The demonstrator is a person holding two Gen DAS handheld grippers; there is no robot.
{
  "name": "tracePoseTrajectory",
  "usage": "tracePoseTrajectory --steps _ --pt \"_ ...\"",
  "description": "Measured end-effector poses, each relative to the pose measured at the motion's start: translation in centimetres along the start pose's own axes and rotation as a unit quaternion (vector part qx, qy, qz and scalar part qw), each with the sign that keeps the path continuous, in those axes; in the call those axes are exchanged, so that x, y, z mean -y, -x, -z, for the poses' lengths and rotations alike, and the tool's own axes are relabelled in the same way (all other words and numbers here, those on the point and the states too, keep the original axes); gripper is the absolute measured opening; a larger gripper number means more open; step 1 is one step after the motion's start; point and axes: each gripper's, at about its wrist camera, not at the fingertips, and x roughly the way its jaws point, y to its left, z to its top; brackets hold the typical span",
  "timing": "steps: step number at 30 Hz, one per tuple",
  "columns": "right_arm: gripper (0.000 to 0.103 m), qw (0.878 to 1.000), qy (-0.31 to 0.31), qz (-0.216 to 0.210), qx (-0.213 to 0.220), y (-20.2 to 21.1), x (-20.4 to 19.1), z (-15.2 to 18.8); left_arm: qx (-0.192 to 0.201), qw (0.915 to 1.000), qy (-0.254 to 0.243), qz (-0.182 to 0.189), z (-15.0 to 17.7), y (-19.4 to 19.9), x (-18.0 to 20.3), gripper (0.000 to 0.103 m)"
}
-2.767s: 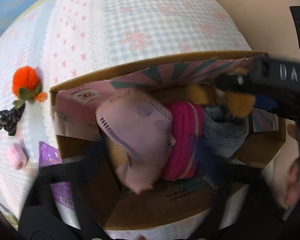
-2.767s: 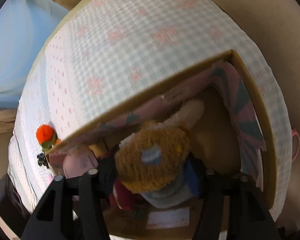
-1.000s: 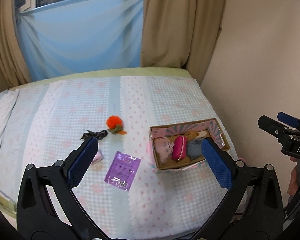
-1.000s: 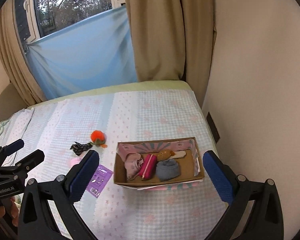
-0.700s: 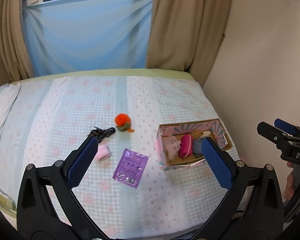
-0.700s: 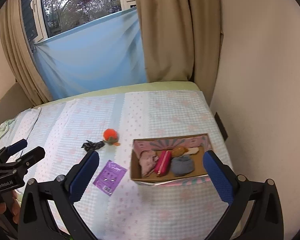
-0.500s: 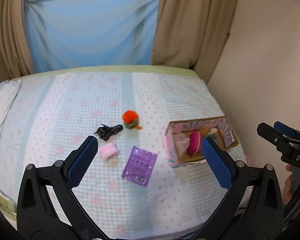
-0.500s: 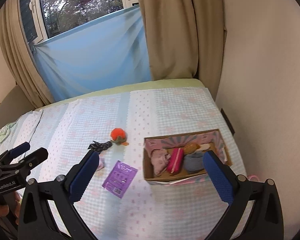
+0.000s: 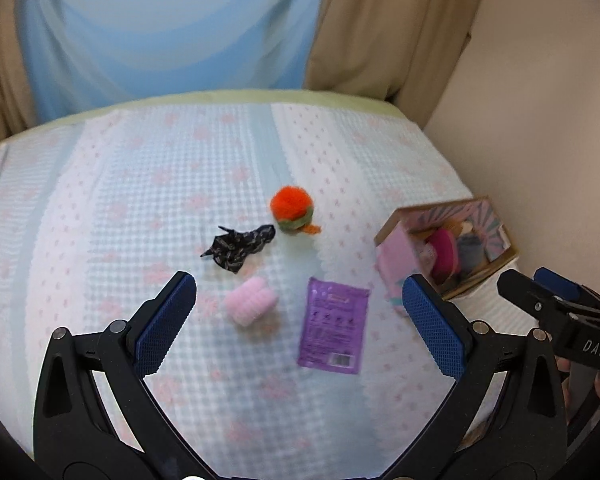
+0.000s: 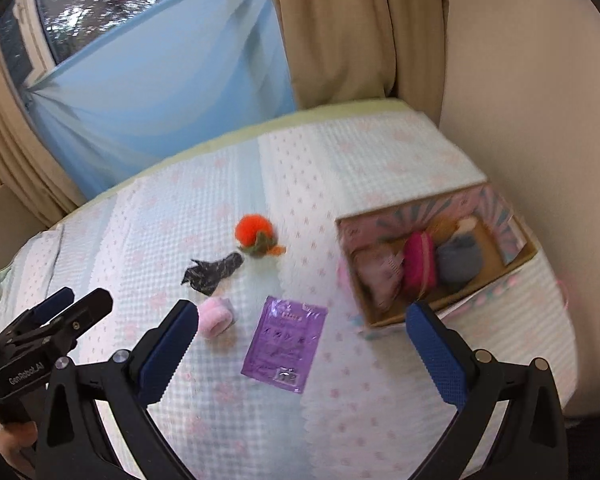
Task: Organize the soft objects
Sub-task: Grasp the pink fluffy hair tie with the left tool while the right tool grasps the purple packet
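Note:
On the checked bedspread lie an orange pompom toy (image 9: 293,209) (image 10: 255,232), a black patterned cloth (image 9: 239,246) (image 10: 213,269), a pink fluffy roll (image 9: 251,305) (image 10: 216,316) and a flat purple packet (image 9: 334,325) (image 10: 285,348). A cardboard box (image 9: 476,277) (image 10: 428,309) at the right holds a pale pink pouch, a magenta pouch, a grey knit item and a brown plush. My left gripper (image 9: 296,324) hovers open above the pink roll and packet. My right gripper (image 10: 304,344) is open too, above the packet.
A beige wall runs along the bed's right edge, close behind the box. A blue sheet and tan curtains (image 10: 340,32) stand at the far end. In the left wrist view the other gripper (image 9: 560,312) shows at the right; in the right wrist view it (image 10: 44,332) shows at the left.
Both grippers have come down and in towards the bed; the loose items and the box loom larger. Earlier each let go of a soft item inside the box and pulled back.

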Motion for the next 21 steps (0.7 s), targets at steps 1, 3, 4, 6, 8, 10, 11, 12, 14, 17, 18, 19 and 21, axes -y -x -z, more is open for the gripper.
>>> tracePoseTrajectory --steps 1,3,4,6,8,10,11,12,14,17,18,19,21 --pt "0.103 1.0 -0.005 0.003 -0.003 -1.2 -0.5 0.6 -0.002 1.0 -0.009 0.003 0.3 -1.3 -0.6 0.103" --pt "0.103 1.0 -0.014 0.013 -0.007 -3.6 -1.3 1.7 -0.009 0.9996 -0.025 0.009 1.0 -4.0 -2.0 0.102" --pt "0.103 1.0 -0.019 0.018 -0.008 -4.7 -1.5 2.3 -0.013 0.9993 -0.033 0.014 1.4 -5.7 -2.7 0.102" --pt "0.103 0.999 -0.035 0.029 -0.012 -7.4 -1.9 3.8 -0.022 0.9987 -0.042 0.021 2.0 -8.2 -3.7 0.102" --pt "0.103 0.998 -0.049 0.045 -0.02 -10.3 -2.1 5.3 -0.034 0.9976 -0.053 0.028 2.9 -11.2 -4.7 0.1" --pt "0.103 0.996 -0.063 0.057 -0.031 -13.0 -2.2 6.6 -0.05 0.9959 -0.066 0.037 4.0 -14.2 -5.5 0.096" --pt "0.103 0.995 -0.072 0.063 -0.036 -14.5 -2.2 7.2 -0.056 0.9952 -0.07 0.039 4.4 -15.2 -5.7 0.096" --pt "0.103 0.994 -0.078 0.067 -0.04 -15.6 -2.1 7.7 -0.062 0.9945 -0.074 0.042 4.9 -16.3 -5.9 0.094" --pt "0.103 0.992 -0.091 0.078 -0.047 -18.1 -1.9 8.8 -0.073 0.9933 -0.076 0.049 5.9 -18.5 -6.3 0.093" --pt "0.103 0.99 -0.096 0.091 -0.055 -20.9 -2.0 9.9 -0.082 0.9922 -0.075 0.057 7.0 -20.9 -6.7 0.091" --pt "0.103 0.989 -0.096 0.097 -0.057 -21.8 -2.0 10.2 -0.085 0.9918 -0.076 0.057 7.3 -21.4 -6.8 0.09" --pt "0.103 0.989 -0.096 0.101 -0.06 -22.5 -2.1 10.5 -0.089 0.9912 -0.079 0.058 7.7 -22.0 -6.8 0.088" --pt "0.103 0.987 -0.096 0.108 -0.066 -23.8 -2.1 11.1 -0.096 0.9901 -0.083 0.06 8.2 -23.2 -6.9 0.084"
